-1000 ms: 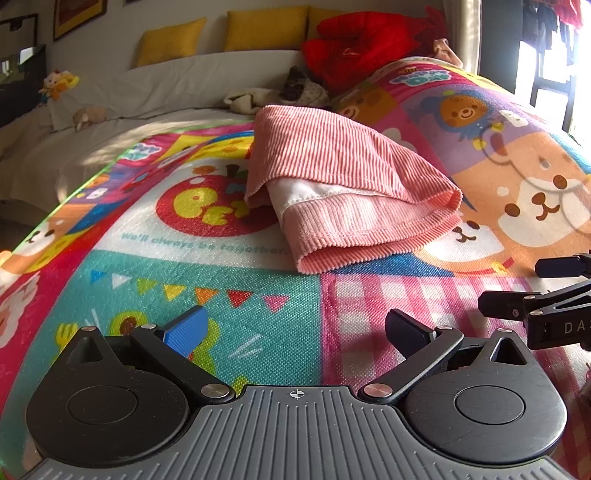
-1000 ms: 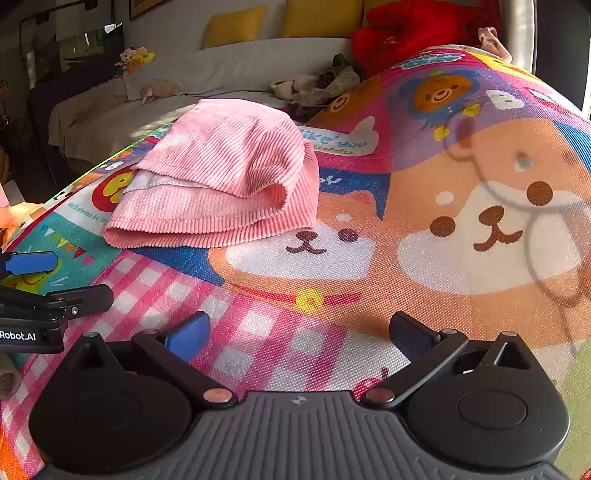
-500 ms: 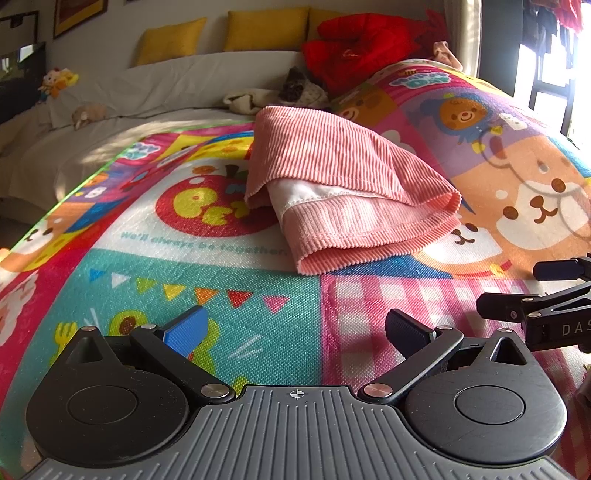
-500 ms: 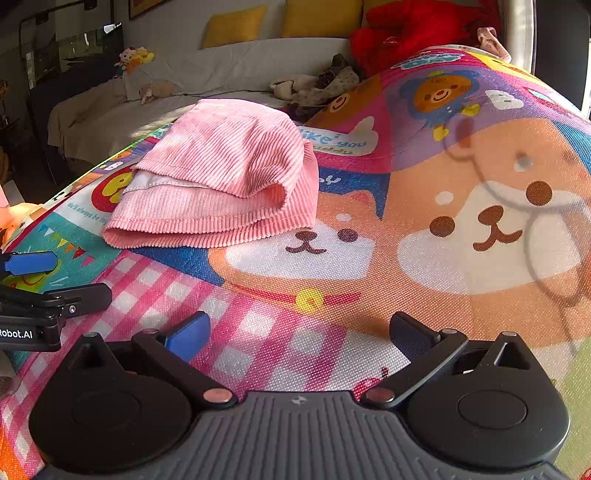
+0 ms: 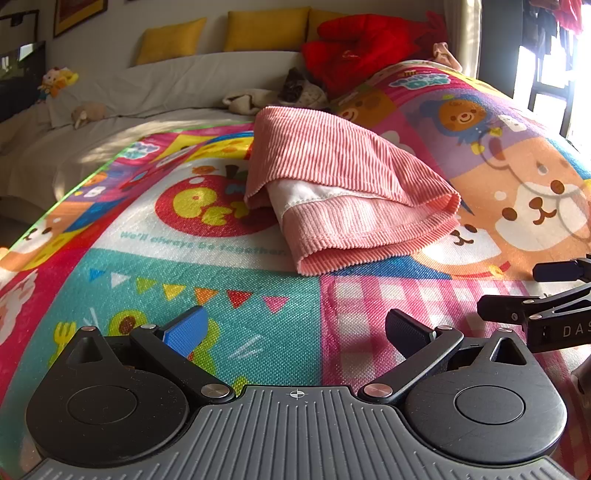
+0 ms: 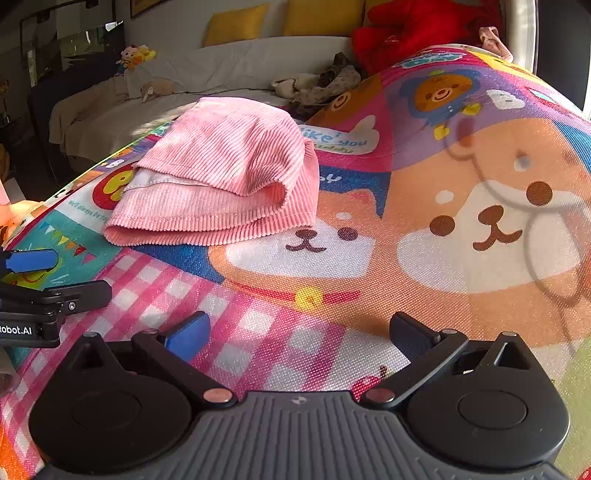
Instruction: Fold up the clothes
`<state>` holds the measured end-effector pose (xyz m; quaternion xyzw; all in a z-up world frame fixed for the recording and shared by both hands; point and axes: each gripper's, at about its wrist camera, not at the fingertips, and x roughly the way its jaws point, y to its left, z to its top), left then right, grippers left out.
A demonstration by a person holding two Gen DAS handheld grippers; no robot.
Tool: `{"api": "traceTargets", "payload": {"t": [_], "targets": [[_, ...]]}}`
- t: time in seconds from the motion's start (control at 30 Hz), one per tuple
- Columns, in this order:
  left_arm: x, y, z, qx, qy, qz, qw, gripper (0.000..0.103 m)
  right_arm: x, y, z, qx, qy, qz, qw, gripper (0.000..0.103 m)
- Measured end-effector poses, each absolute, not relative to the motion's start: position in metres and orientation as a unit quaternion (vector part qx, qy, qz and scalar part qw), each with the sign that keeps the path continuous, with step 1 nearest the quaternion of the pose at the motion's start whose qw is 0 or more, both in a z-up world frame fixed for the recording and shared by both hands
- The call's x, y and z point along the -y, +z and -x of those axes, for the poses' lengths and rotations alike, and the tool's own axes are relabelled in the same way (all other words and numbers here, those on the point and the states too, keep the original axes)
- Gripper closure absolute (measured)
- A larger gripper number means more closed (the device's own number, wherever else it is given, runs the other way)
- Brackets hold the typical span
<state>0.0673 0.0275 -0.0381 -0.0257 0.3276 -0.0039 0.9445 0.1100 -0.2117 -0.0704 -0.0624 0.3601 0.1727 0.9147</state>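
Note:
A pink ribbed garment (image 5: 343,184) lies folded in layers on the colourful cartoon play mat (image 5: 221,295), with a white lining showing at its left opening. It also shows in the right wrist view (image 6: 221,177). My left gripper (image 5: 295,328) is open and empty, low over the mat, short of the garment's near edge. My right gripper (image 6: 299,334) is open and empty, to the right and short of the garment. Each gripper shows at the edge of the other's view, the right one (image 5: 546,306) and the left one (image 6: 48,295).
A sofa with a grey cover (image 5: 166,96) stands behind the mat, with yellow cushions (image 5: 266,29), a red plush (image 5: 362,44), small soft toys (image 5: 59,79) and crumpled clothes (image 5: 280,96). A bright window (image 5: 554,74) is at the right.

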Motion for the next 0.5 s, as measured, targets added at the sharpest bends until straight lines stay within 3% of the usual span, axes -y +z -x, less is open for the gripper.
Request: {"api": "traceTargets", "payload": {"t": [0.5], "targets": [[-0.0275,-0.0377,-0.0665,-0.326,-0.004,0.029,0.945,0.0,0.2125,-0.0705,-0.1092,-0.358,0.171,0.062,0.916,0.0]]}}
